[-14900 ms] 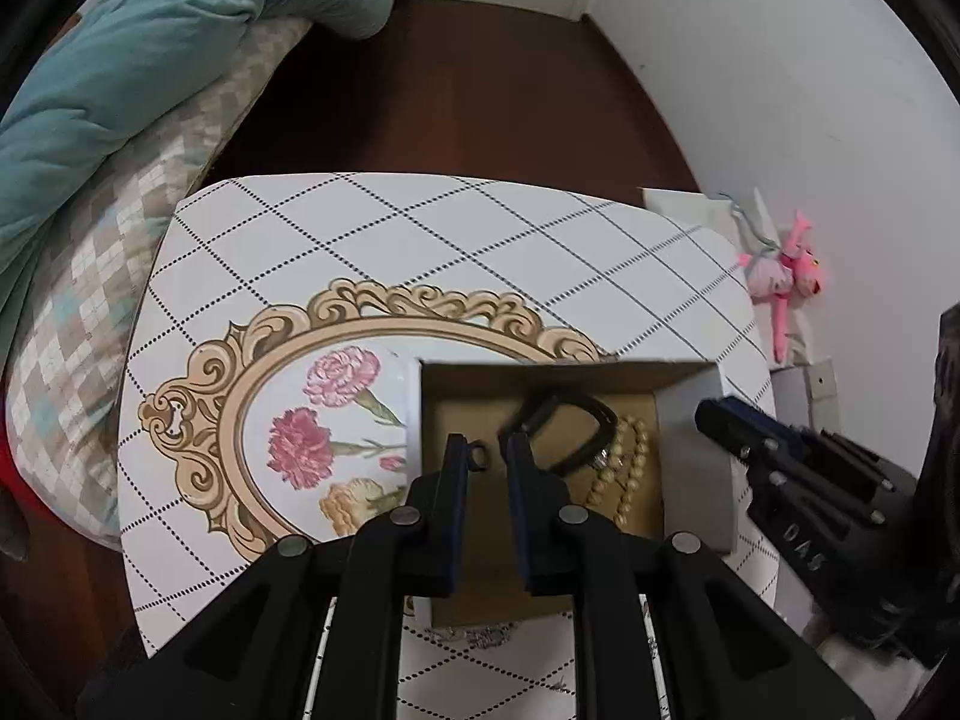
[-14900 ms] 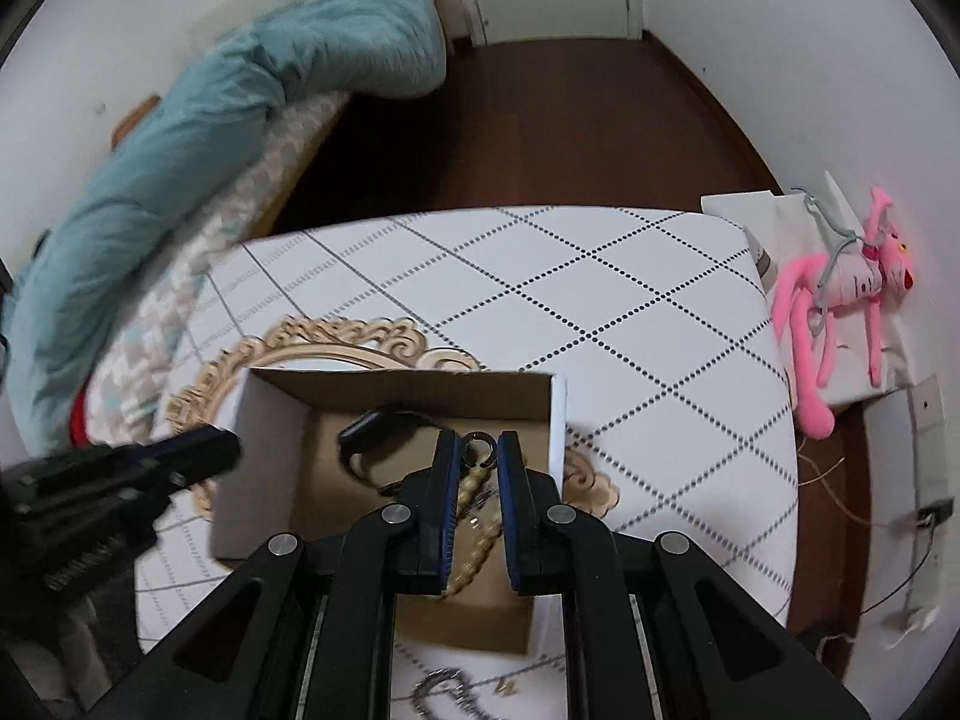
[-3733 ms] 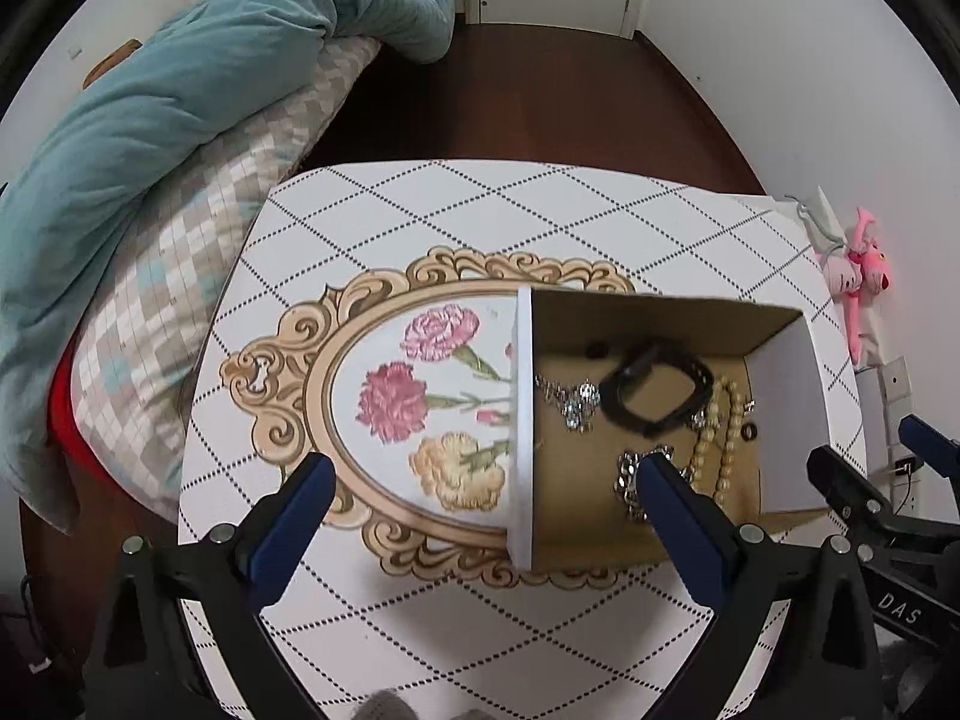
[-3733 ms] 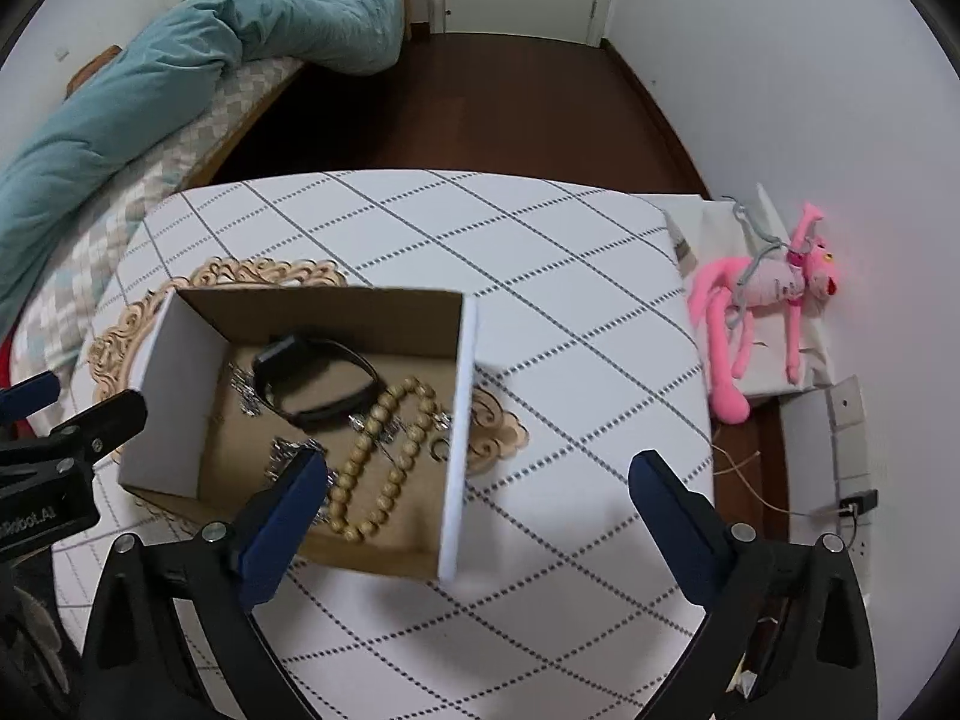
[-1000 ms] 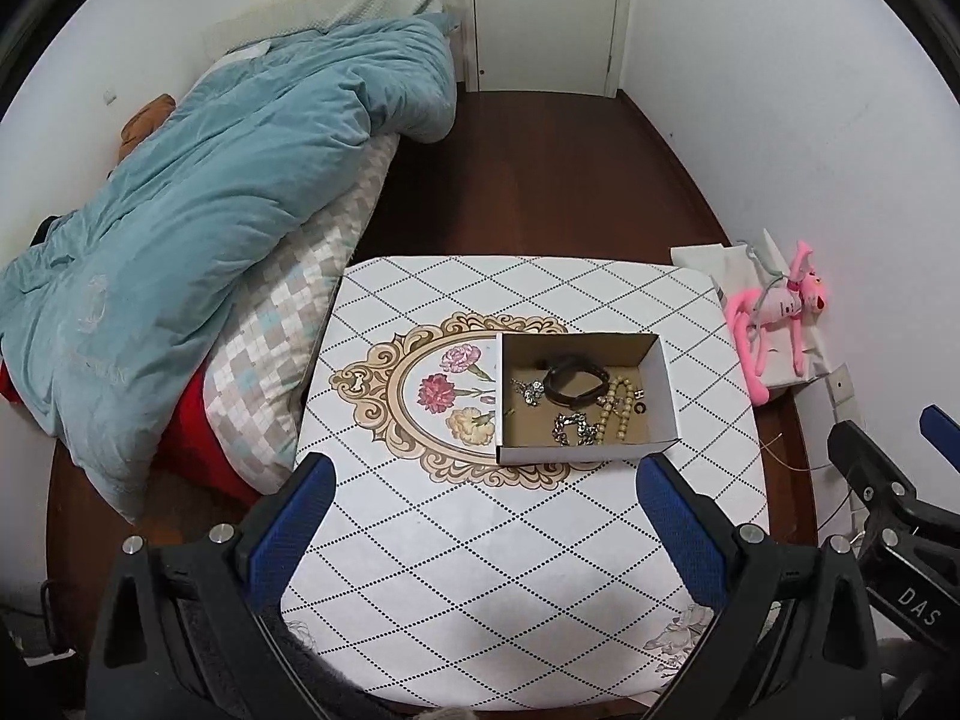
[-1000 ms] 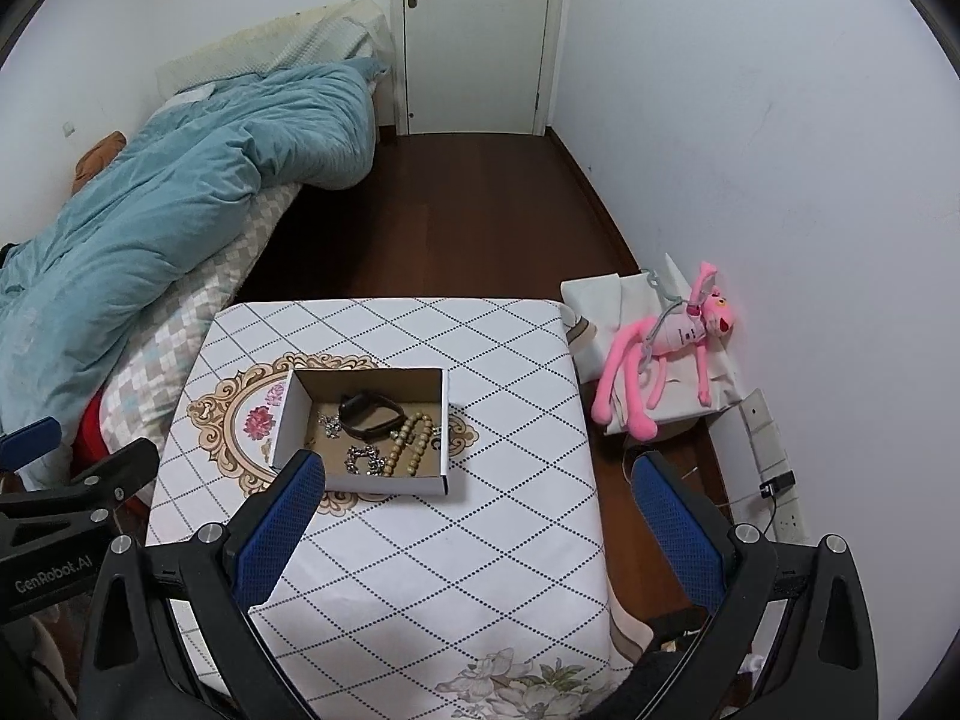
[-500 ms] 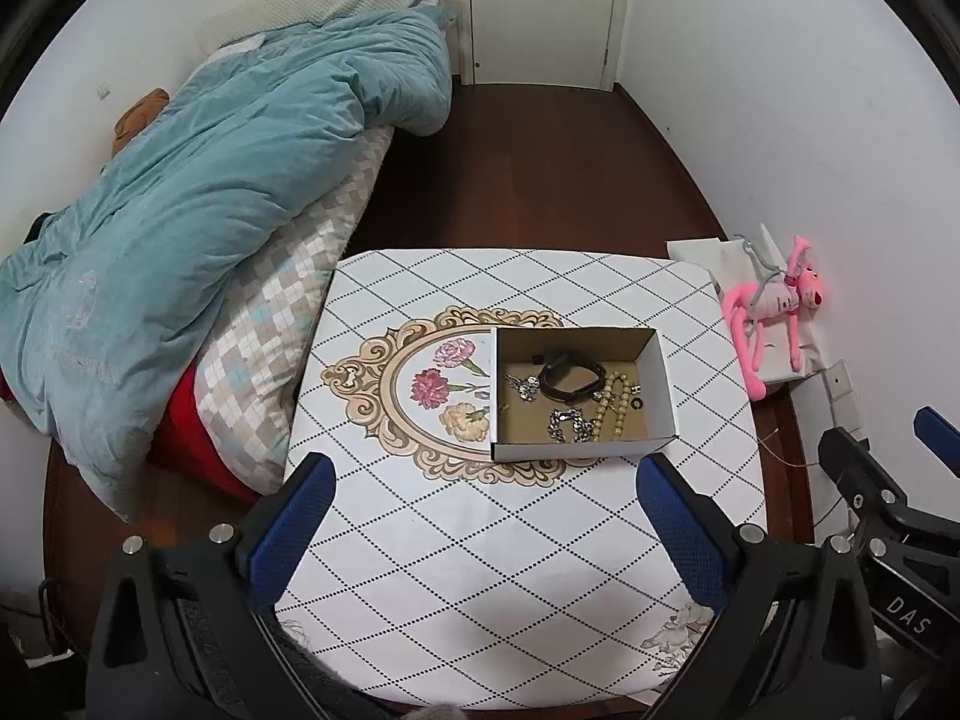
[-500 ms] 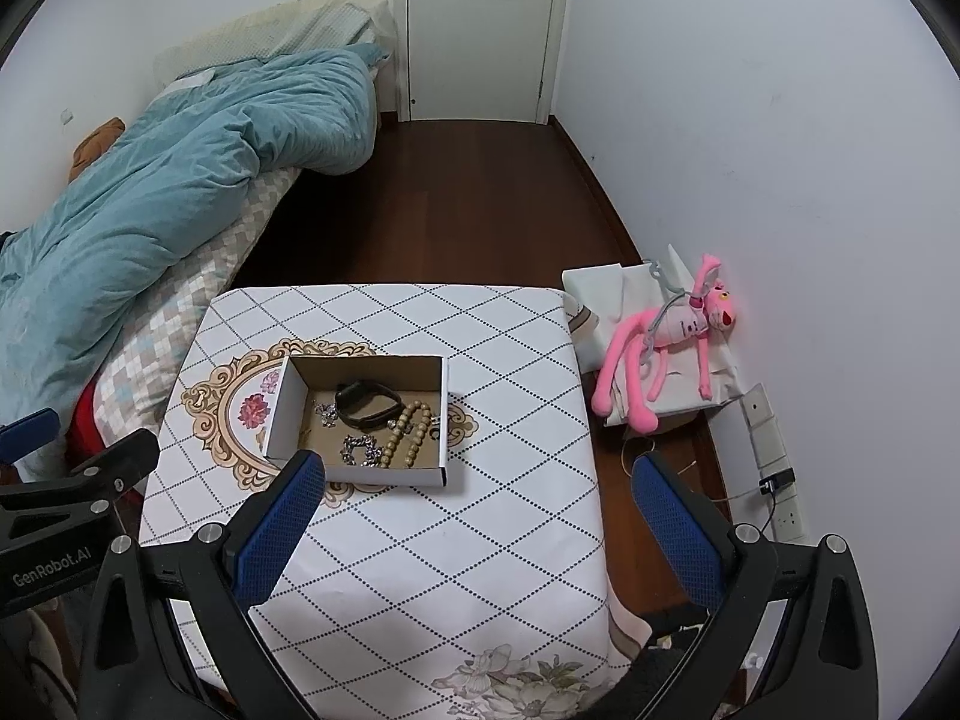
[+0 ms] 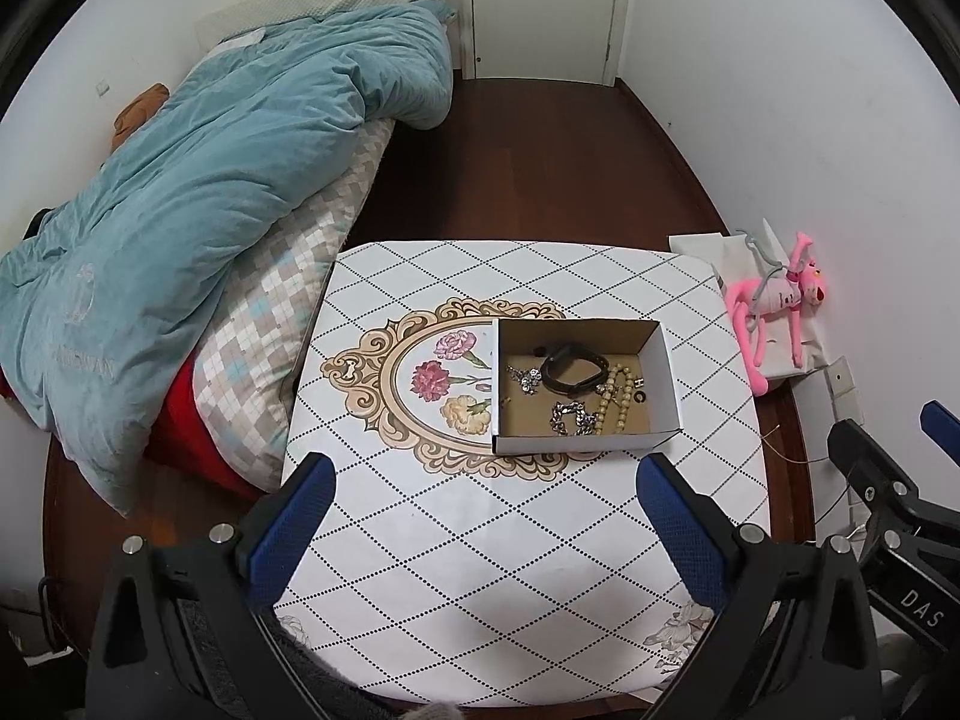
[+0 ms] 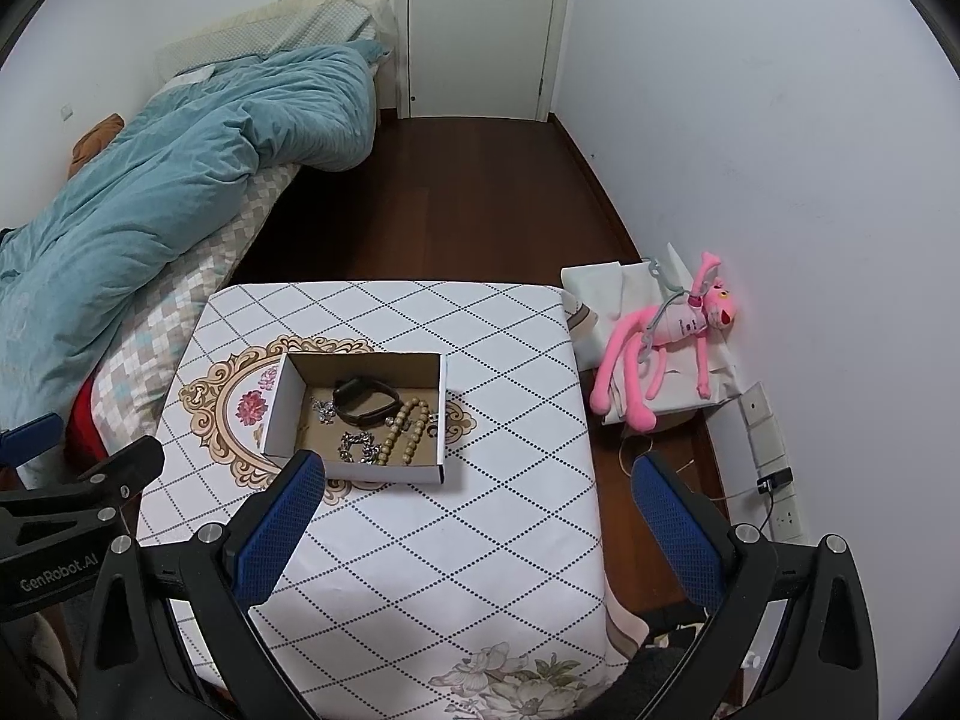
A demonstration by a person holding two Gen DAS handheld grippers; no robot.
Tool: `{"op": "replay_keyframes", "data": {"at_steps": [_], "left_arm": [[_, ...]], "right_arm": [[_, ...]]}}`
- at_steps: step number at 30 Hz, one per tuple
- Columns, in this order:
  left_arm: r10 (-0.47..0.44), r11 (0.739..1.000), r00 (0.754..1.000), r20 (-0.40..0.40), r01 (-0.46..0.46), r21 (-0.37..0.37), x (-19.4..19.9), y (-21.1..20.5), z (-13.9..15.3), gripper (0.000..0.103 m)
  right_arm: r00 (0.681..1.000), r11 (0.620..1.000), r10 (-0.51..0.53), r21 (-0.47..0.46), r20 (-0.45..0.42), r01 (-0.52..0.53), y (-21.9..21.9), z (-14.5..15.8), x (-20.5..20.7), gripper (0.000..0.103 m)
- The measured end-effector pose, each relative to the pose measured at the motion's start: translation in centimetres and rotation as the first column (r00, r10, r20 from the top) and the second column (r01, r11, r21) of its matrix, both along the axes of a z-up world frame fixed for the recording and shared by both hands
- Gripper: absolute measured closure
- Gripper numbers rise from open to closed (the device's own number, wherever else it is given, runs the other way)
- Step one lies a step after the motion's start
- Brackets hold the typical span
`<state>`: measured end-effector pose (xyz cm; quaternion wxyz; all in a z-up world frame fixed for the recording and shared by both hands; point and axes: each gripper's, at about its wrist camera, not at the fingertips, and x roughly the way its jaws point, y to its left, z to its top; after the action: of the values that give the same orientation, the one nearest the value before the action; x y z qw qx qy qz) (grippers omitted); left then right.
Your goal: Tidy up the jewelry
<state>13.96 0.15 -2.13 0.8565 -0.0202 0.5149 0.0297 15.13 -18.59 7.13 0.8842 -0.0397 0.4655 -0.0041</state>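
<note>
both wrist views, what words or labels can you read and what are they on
"DAS" on the body of the right tongs, seen at the left wrist view's right edge.
"GenRobot.AI" on the body of the left tongs, seen at the right wrist view's left edge.
Pale stitched lettering on the blue duvet: too faint to read.
An "H" shaped charm lies in the box.

We hold our left claw [image 9: 483,501] spread wide, gripping nothing. Our right claw [image 10: 477,495] is equally wide and bare, at 3 o'clock of the left.
</note>
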Motion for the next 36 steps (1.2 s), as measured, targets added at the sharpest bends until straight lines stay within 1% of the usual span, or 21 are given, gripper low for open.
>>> {"op": "replay_keyframes", "data": {"at_steps": [36], "left_arm": [[-0.002, 1.000, 1.000, 0.006, 0.002, 0.002, -0.23, 0.05, 0.73, 0.000]], "right_arm": [[1.000, 1.000, 0.005, -0.002, -0.007, -0.005, -0.03, -0.02, -0.24, 0.000]]}}
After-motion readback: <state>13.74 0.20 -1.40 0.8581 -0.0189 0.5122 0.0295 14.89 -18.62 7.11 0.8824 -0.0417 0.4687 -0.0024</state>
